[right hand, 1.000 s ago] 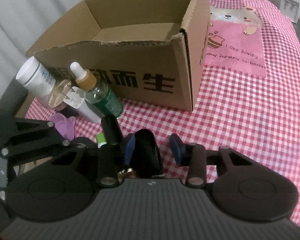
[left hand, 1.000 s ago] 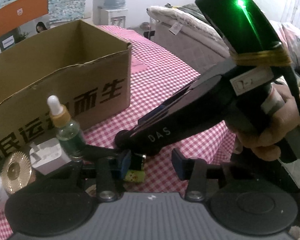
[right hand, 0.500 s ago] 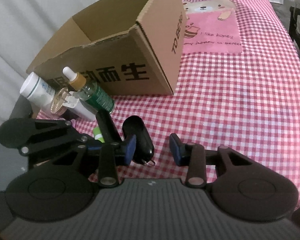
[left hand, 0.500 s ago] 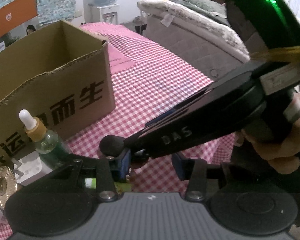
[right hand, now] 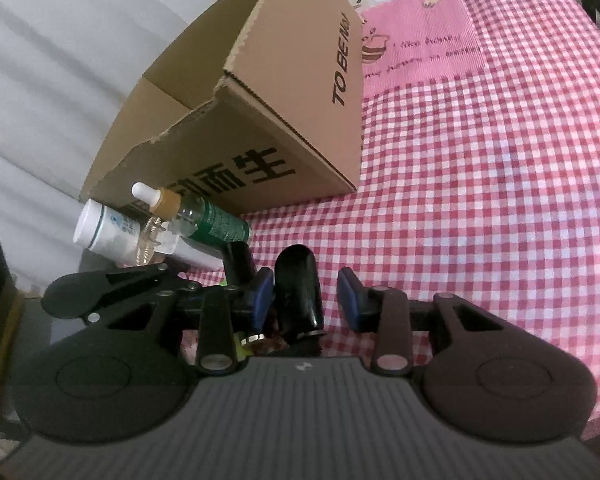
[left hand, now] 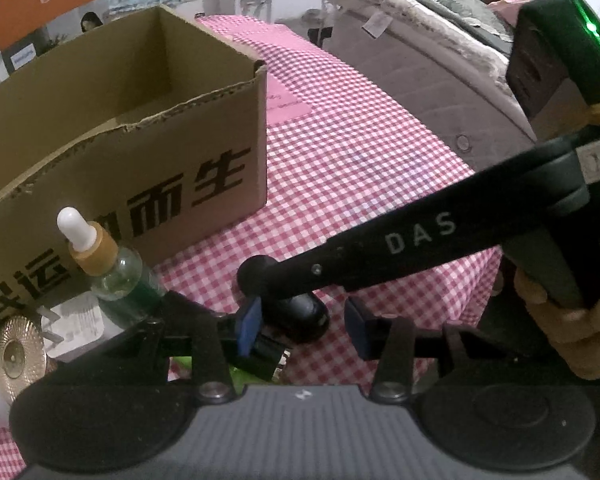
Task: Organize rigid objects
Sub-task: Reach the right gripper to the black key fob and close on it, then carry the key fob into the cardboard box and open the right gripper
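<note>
Our right gripper [right hand: 306, 294] has rolled and slid along the bench [right hand: 480, 220], so the box [right hand: 300, 128] now looks tipped and farther left. Its jaws are closing, and the little black case [right hand: 298, 292] now stands between them. Our left gripper [left hand: 302, 322] moved sideways; the right one now crosses lower.

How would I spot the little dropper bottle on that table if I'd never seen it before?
Start at the open brown cardboard box on the pink checked tablecloth. A small cluster of items sits against its printed front wall. The dropper bottle is the clear glass one with green contents, a tan collar and a white rubber tip; the white round-capped bottle beside it is opaque.
</note>
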Motion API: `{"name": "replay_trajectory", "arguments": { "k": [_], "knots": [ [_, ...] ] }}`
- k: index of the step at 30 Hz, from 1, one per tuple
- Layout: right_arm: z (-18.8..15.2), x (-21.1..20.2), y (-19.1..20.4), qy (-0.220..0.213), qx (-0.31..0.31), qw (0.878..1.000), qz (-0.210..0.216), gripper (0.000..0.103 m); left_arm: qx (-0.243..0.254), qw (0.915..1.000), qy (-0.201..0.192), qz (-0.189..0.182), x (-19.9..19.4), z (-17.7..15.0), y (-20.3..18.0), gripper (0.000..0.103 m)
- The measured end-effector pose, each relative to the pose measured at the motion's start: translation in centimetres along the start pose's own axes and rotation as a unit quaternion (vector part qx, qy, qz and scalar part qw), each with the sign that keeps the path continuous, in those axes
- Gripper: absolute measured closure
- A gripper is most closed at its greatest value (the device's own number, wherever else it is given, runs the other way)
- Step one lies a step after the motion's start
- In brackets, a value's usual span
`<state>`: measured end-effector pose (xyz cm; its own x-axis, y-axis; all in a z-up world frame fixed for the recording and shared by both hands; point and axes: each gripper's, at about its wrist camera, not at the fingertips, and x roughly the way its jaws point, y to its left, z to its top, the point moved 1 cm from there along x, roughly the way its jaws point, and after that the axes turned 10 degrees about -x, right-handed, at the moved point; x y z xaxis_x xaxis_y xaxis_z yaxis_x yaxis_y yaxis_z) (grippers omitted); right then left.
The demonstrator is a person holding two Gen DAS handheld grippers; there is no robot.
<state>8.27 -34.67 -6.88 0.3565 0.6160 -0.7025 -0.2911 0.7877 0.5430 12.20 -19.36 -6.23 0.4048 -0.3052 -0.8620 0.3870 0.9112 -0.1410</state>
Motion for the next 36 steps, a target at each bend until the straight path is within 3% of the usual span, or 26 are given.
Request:
{"name": "replay_trajectory", "arguments": {
  "k": [6, 15, 20, 29, 36],
  "knots": [
    [-0.6, -0.3, -0.9, -0.001, 0.027, 0.999, 0.026, 0.073, -0.014, 0.9999, 0.007, 0.002, 0.9, 0.7, -0.1, 0.057],
    [-1.6, -0.5, -1.4, -0.019, 0.048, 0.998, 0.042, 0.074, 0.01, 0.9996, 0.005, 0.025, 1.5, 0.5, -0.7, 0.065],
    [-1.4, -0.3, -1.1, -0.035, 0.053, 0.997, 0.054, 0.077, -0.005, 0.9997, 0.001, 0.024, 1.3, 0.6, 0.1, 0.081],
    [-1.8, 0.3, -0.8, -0.048, 0.065, 0.996, 0.032, 0.079, -0.014, 0.9996, -0.008, 0.025, 0.9, 0.4, 0.3, 0.086],
    [-2.1, -0.9, 1.6, -0.077, 0.044, 0.996, 0.012, 0.08, -0.006, 0.9987, -0.05, 0.012, -2.2, 0.0, -0.2, 0.086]
  ]
}}
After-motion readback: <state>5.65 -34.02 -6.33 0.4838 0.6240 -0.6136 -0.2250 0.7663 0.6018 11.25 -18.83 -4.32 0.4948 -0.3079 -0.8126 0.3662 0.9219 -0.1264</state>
